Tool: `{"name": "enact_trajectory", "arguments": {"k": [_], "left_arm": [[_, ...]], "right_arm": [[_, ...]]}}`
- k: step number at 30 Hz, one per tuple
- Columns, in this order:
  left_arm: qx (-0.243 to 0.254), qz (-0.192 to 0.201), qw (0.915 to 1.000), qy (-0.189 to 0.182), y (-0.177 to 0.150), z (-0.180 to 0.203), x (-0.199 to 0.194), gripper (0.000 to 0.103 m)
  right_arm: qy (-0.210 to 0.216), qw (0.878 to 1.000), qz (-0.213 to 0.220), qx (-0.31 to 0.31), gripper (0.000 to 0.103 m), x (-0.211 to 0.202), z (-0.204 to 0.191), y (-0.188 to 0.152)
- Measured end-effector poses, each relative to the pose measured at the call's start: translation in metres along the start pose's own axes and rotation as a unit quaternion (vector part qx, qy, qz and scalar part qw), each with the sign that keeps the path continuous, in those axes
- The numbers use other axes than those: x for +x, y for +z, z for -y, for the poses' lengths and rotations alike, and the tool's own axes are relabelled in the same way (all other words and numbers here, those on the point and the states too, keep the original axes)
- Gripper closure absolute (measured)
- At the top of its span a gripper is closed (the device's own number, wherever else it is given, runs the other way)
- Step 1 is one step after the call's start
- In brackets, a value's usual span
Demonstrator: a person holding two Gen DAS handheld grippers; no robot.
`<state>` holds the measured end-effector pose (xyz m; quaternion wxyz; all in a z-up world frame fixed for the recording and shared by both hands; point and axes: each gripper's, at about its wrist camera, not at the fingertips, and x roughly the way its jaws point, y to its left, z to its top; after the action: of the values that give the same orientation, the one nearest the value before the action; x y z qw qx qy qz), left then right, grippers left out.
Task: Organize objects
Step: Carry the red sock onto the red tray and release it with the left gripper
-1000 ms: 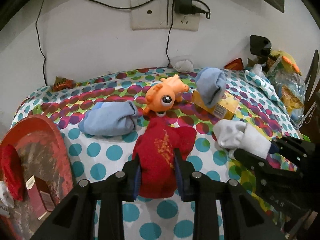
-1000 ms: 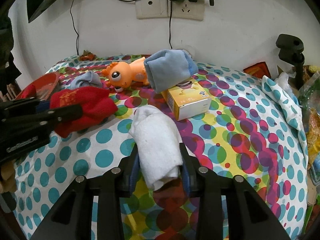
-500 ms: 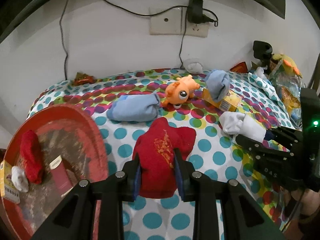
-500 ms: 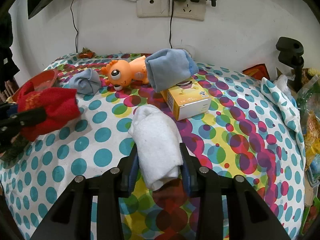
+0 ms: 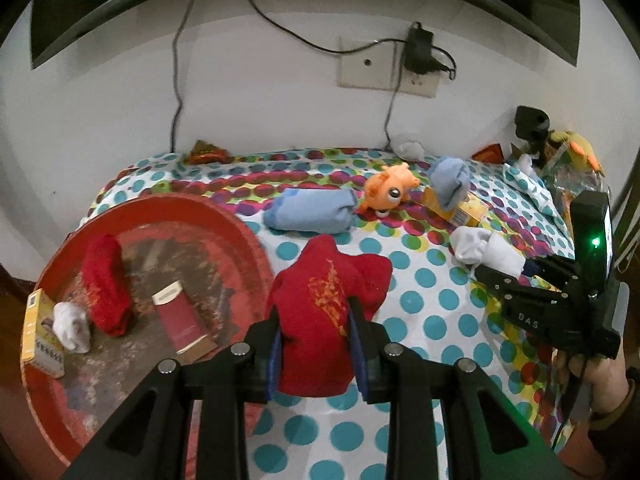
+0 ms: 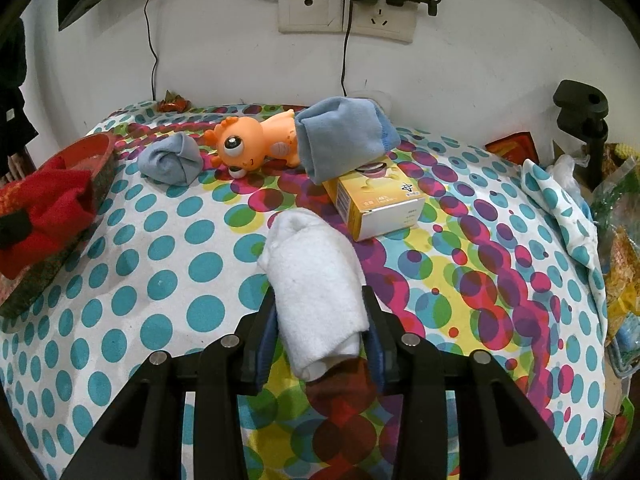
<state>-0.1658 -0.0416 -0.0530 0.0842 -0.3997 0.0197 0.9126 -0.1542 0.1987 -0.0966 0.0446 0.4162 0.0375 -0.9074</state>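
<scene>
Up close, the left gripper [image 5: 316,344] is clamped tight on a fuzzy red sock [image 5: 326,312] with orange-gold stitching, its bunched knit bulging above the blue-lined black fingers. To its left sits a round red tray [image 5: 236,236] with a raised rim and a scuffed, worn floor. In the tray lie a second rolled red sock [image 5: 105,284], a small white bundle [image 5: 72,326], a flat dark-red packet [image 5: 182,322] and a yellow carton [image 5: 40,330] at the far-left rim.

The right gripper [image 6: 320,336] has a rolled white sock [image 6: 316,284] of soft terry between its jaws, resting on the cloth. The right-hand pad shows a thin gap beside the roll, so I cannot tell whether it is truly pinched. Just beyond it stands a glossy yellow cardboard box [image 6: 376,204] with a light-blue sock [image 6: 344,136] draped over its far end. Left of that lies a smooth orange plastic toy [image 6: 256,144] with a big eye, then a rolled blue-grey sock [image 6: 172,160].

Everything rests on a polka-dot tablecloth [image 6: 160,280], teal spots on white merging into overlapping multicoloured circles. Behind rises a plain white wall [image 6: 480,60] with a socket plate [image 6: 344,8], a plugged-in black adapter and trailing cables. A black clamp [image 6: 580,120] stands far right.
</scene>
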Motion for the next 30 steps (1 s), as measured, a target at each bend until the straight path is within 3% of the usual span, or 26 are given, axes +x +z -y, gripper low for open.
{"name": "enact_trajectory", "arguments": {"k": [9,15,19,24,30], "left_arm": [[-0.029,0.019,0.9993,0.016,-0.006,-0.041,-0.035,0.074],[-0.047,0.03,0.9971,0.053,-0.011,-0.076,-0.054,0.074],[-0.082,0.02,0.9944,0.064,-0.019,-0.11,-0.059,0.074],[-0.09,0.007,0.9913,0.096,-0.033,-0.135,-0.057,0.074],[-0.109,-0.013,0.9879,0.109,-0.053,-0.159,-0.049,0.074]], "right_arm": [[-0.001,1.0,0.0,-0.002,0.067,0.001,0.001,0.0],[-0.001,1.0,0.0,-0.003,0.067,0.001,0.0,0.0],[-0.001,1.0,0.0,-0.003,0.067,0.001,0.0,0.0],[-0.001,1.0,0.0,-0.003,0.067,0.001,0.0,0.0],[-0.002,1.0,-0.001,-0.004,0.067,0.001,0.0,0.001]]}}
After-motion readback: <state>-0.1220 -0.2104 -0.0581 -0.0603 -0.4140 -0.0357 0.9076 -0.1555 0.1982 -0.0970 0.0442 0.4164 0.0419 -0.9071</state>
